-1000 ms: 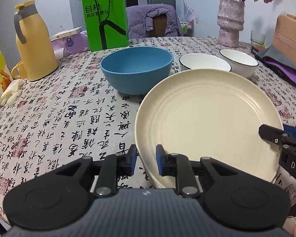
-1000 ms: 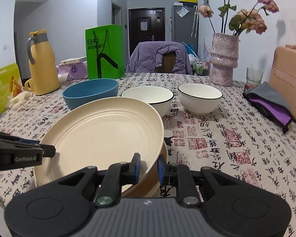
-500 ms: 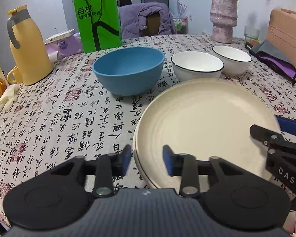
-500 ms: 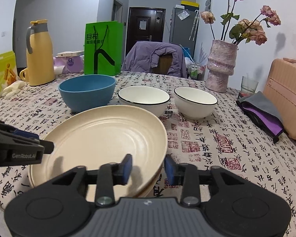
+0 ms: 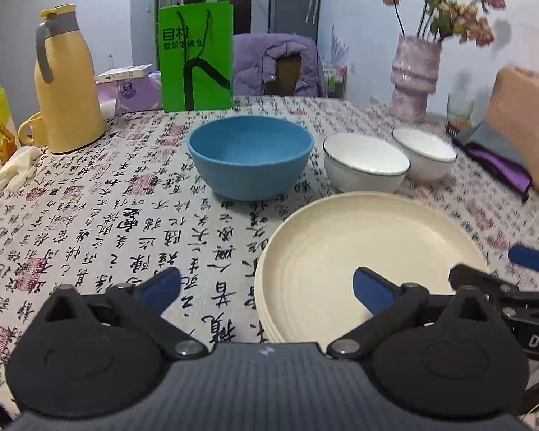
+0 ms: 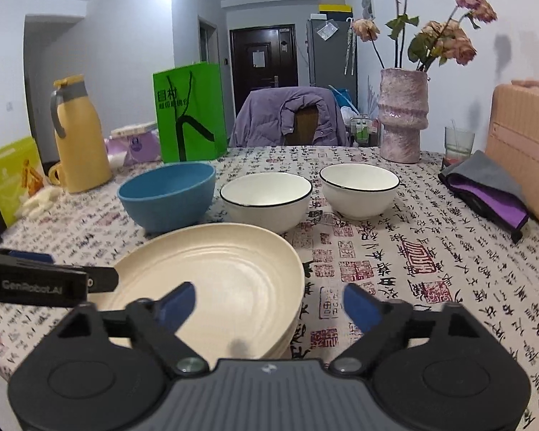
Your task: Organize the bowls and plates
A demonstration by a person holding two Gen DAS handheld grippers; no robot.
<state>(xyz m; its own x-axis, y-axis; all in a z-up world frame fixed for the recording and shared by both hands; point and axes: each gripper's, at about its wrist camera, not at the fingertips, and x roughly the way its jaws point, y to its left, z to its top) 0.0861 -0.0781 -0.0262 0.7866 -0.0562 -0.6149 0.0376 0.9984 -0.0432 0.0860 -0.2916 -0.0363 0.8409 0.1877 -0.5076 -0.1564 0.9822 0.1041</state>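
Cream ridged plates sit stacked on the bench nearest the person, bowls behind. Left hand-held gripper and right hand-held gripper straddle opposite rims, jaws opening, gripping nothing: stack released.

Your stock by colour: cream plates, ridged in rings. One blue bowl. Two white bowls, black-rimmed. Counter covered in white cloth printed with black calligraphy and red seals. At the far edge you have a yellow jug with grey handle, green bag, mottled pink vase.
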